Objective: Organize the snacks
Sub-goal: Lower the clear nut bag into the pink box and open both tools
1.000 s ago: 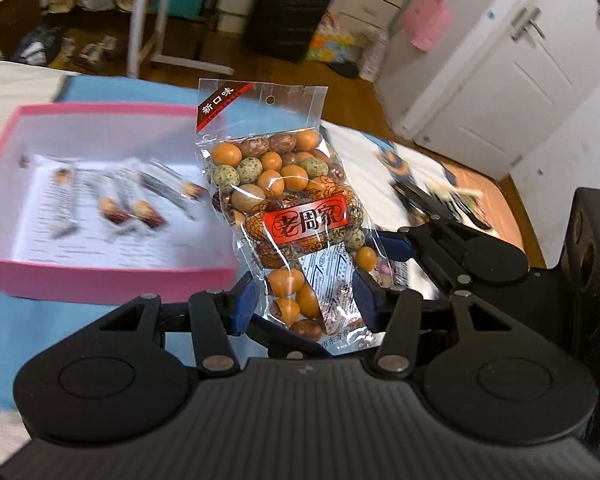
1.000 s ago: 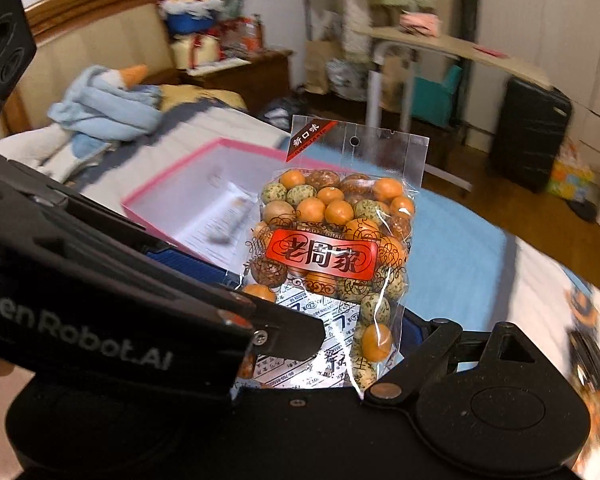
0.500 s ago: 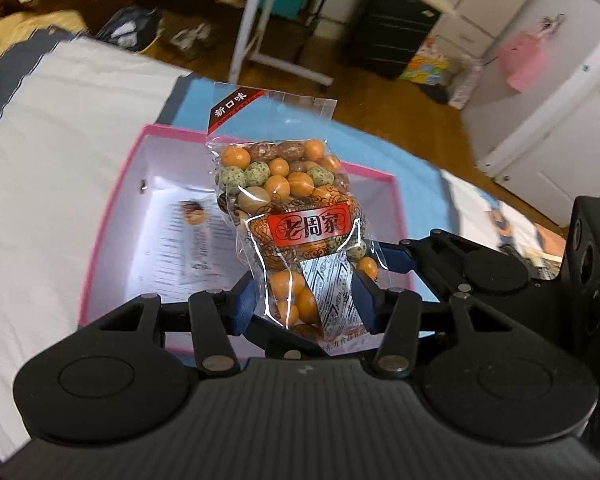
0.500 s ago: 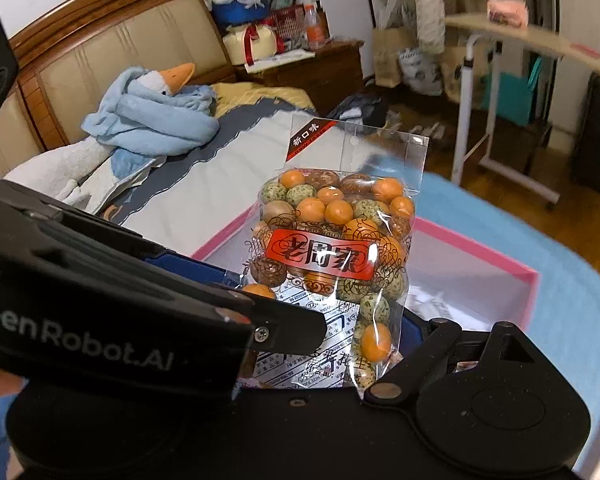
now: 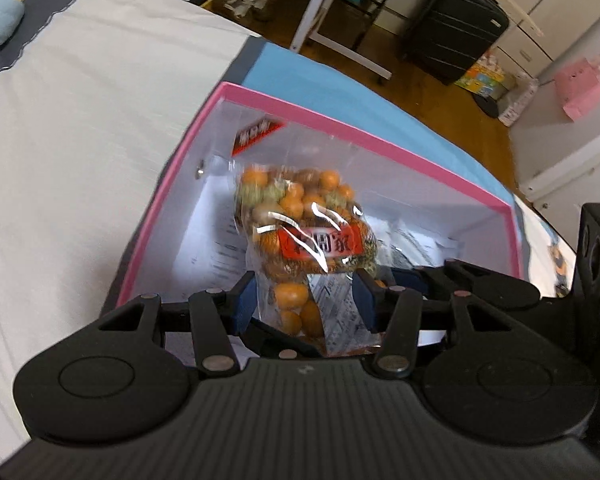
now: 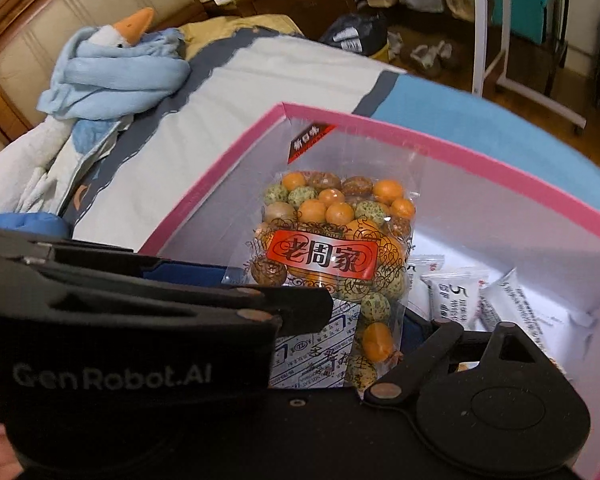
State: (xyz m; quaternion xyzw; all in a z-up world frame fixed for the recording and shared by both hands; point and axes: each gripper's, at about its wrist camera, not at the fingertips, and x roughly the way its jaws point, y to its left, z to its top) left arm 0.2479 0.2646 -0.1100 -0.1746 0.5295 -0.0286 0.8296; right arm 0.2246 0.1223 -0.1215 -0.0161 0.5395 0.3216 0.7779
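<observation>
On the left lies a white bedspread (image 5: 80, 120), and to its right, on a light-blue cloth (image 5: 332, 76), stands one open pink-rimmed cardboard box (image 5: 340, 120) with white inner walls. One clear plastic bag of orange, green-speckled and brown coated nuts (image 5: 300, 216), with a red label across its middle and a red corner tag at its top, hangs upright over the box's left half, its top level with the far wall. The left gripper (image 5: 304, 300) has just been opening its jaws: the bag's lower part sits between the blue pads, but they stand apart from it. The right gripper (image 6: 320, 332) is clamped on the bag's bottom; one blue pad shows pressed to its right edge, while the other is hidden behind the left gripper's black body. Only the right wrist view shows the bag sharply, along with at least three small white sachets (image 6: 454, 292) on the box floor to the right and one plush goose wrapped in a pale-blue cloth (image 6: 112, 64) far left by the headboard. Only the left wrist view, where the bag is blurred, shows one black suitcase (image 5: 452, 28) far right.
</observation>
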